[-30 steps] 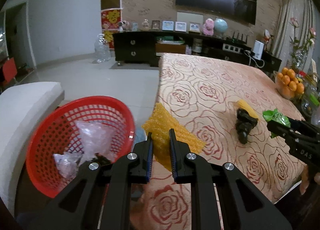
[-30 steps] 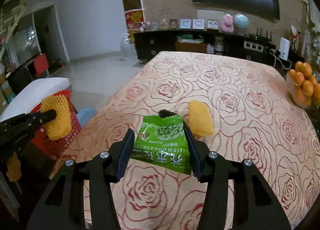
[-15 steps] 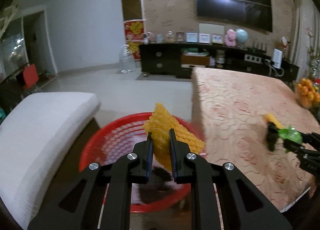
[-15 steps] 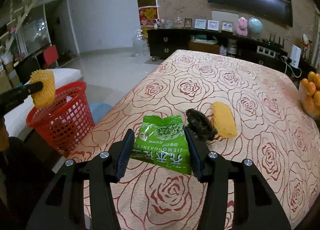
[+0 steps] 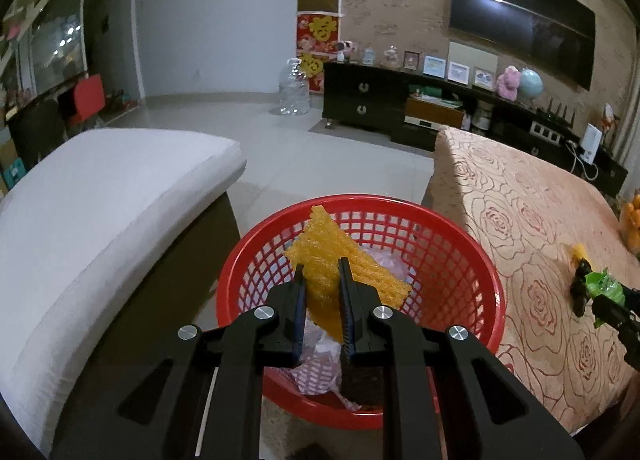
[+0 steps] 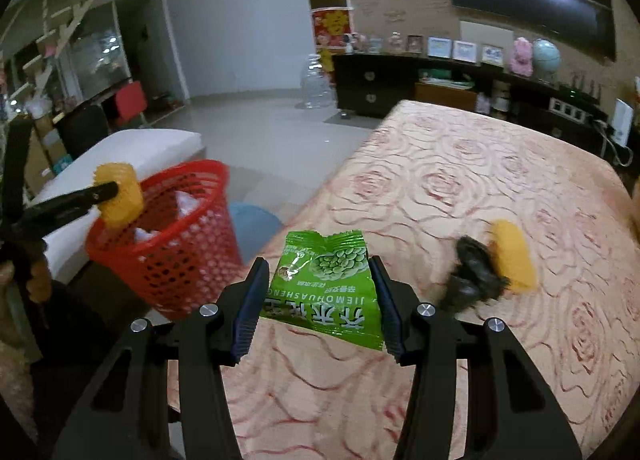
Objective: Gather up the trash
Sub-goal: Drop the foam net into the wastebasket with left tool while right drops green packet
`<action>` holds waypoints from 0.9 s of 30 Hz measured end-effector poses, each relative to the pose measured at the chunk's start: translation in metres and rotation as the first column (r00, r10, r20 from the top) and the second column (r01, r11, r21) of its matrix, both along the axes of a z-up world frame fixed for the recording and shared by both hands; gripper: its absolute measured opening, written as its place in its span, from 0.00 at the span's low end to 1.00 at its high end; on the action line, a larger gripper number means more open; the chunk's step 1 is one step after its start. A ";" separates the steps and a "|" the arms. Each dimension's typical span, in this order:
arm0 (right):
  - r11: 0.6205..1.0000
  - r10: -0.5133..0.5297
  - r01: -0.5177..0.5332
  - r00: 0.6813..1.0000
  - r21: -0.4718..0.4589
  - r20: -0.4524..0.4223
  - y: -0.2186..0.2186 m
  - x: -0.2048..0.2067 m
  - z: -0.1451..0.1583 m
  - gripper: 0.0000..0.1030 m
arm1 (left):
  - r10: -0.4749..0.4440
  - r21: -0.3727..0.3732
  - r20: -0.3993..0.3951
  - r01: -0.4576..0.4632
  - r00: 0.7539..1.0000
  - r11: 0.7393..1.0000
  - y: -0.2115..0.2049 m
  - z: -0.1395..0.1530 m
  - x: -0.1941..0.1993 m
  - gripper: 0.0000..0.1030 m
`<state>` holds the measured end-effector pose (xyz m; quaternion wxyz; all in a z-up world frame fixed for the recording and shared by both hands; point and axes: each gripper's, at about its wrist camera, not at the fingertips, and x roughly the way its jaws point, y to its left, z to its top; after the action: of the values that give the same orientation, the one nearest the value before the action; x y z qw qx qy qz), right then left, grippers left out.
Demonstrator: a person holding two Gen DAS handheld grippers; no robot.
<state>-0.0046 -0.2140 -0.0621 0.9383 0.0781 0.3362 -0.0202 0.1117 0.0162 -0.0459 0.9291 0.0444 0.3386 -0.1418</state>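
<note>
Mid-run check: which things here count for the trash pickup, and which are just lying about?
For the job:
- yellow foam net in the left tongs, over the red basket
- green snack wrapper in the right tongs
- second yellow foam net and dark scrap on the table

Just lying about:
- water jug
- oranges
- white cushion

Your yellow foam fruit net (image 5: 340, 260) hangs over the red plastic mesh basket (image 5: 476, 260). Your green snack wrapper (image 6: 326, 288) hangs above the table; right, a second yellow net (image 6: 514, 256) touches a crumpled black piece (image 6: 474, 278).
</note>
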 end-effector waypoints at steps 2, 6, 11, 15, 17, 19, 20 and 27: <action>1.000 0.025 -0.025 1.000 0.011 0.001 0.011 0.008 0.005 0.48 | 0.007 0.002 -0.007 -0.007 1.000 1.000 0.002 -0.002 0.002 0.14; 0.997 0.074 -0.074 0.997 0.034 0.013 0.033 0.025 0.016 0.48 | 0.004 0.014 -0.011 -0.003 1.000 1.000 0.000 -0.003 0.003 0.15; 0.991 0.134 -0.134 0.990 0.019 0.036 0.063 0.039 0.032 0.48 | 0.021 -0.017 -0.023 -0.021 1.000 1.000 0.008 -0.002 0.007 0.46; 0.987 0.157 -0.158 0.987 0.015 0.045 0.077 0.047 0.039 0.48 | 0.041 -0.040 -0.003 -0.041 0.999 0.998 0.015 0.002 0.003 0.62; 0.986 0.168 -0.169 0.985 0.013 0.044 0.084 0.050 0.041 0.48 | 0.062 -0.057 0.009 -0.061 0.998 0.997 0.021 0.005 0.002 0.66; 0.984 0.177 -0.177 0.983 0.012 0.041 0.088 0.053 0.041 0.48 | 0.093 -0.074 0.029 -0.090 0.995 0.993 0.028 0.009 0.001 0.69; 0.983 0.180 -0.181 0.983 0.012 0.040 0.091 0.055 0.040 0.48 | 0.113 -0.079 0.042 -0.109 0.993 0.991 0.031 0.012 -0.001 0.71; 0.978 0.208 -0.208 0.978 0.015 0.026 0.108 0.075 0.038 0.48 | 0.212 -0.118 0.098 -0.200 0.972 0.973 0.050 0.024 -0.006 0.73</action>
<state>0.0702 -0.1058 -0.0241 0.9386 0.0511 0.3311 0.0820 0.1054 0.0661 -0.0220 0.9571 -0.0335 0.2816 -0.0599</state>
